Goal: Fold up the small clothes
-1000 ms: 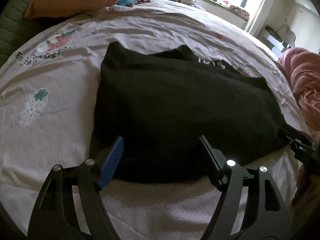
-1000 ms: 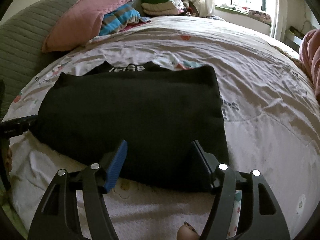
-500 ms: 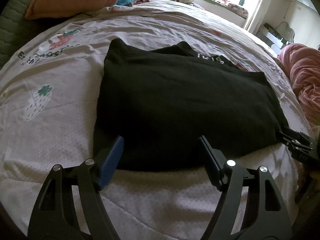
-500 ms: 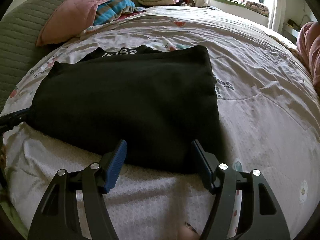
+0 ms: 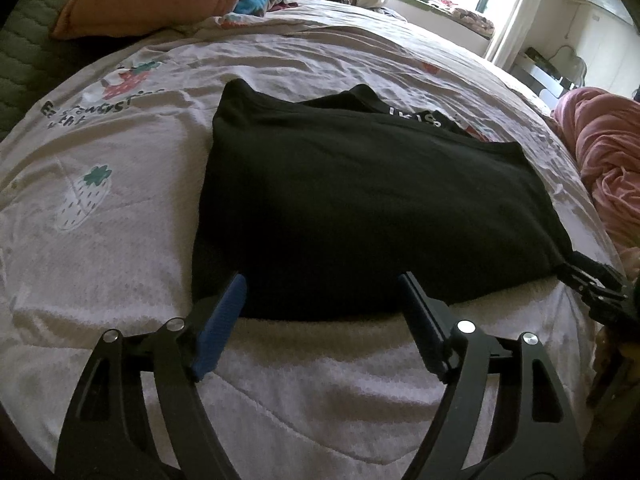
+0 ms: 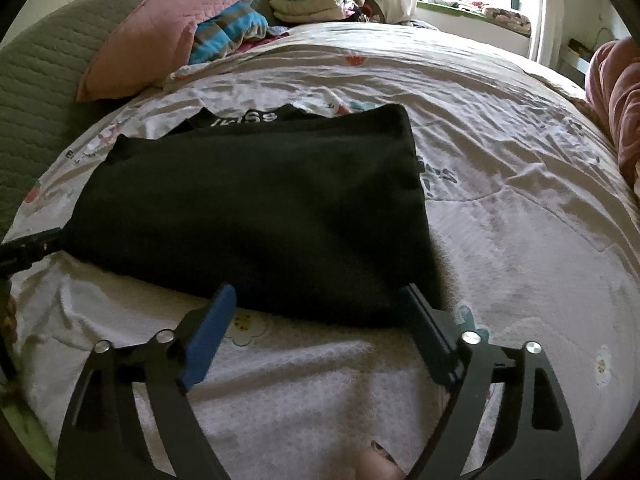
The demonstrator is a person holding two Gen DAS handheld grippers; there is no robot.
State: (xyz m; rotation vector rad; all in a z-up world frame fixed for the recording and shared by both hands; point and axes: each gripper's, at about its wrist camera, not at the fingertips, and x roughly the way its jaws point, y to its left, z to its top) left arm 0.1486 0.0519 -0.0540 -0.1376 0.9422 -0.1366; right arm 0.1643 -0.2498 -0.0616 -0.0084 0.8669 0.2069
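Both grippers look like the same build. The left gripper (image 5: 320, 300) is all black frame, two curved arms with cut-out triangle windows, and four shiny silver screw heads across the top. One finger has a ribbed blue pad (image 5: 219, 326), the other pad (image 5: 423, 326) reads darker, edge-on. The right gripper (image 6: 316, 312) matches it: black arms, silver screws, blue pad (image 6: 208, 338) on one side. A bit of a fingertip (image 6: 378, 462) pokes in just below the frame.
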